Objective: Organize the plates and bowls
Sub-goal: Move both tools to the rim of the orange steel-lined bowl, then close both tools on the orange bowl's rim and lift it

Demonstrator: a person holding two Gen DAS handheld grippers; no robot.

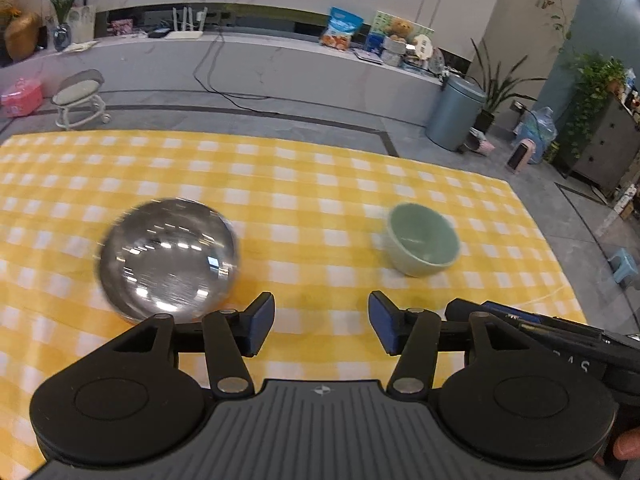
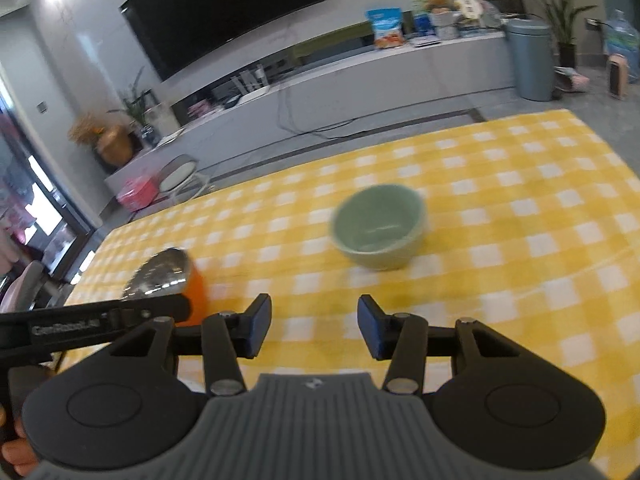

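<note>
both tongs, left tongs point(image 1: 321, 322) and right tongs point(image 2: 313, 321), hung wide and empty above the yellow checked bench point(image 1: 320, 184). a steel bowl point(image 1: 168, 258) sat left, a green bowl point(image 2: 378, 227) right, well apart. a careless pinch could tip or skid either.

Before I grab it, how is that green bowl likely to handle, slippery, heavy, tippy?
The green bowl looks glazed and smooth, so the open right gripper pads may slip on its rim. Its thick wall suggests ceramic: probably heavyish and chippable. It sits upright on the checkered cloth, so a push would likely slide it, not tip it.
</note>
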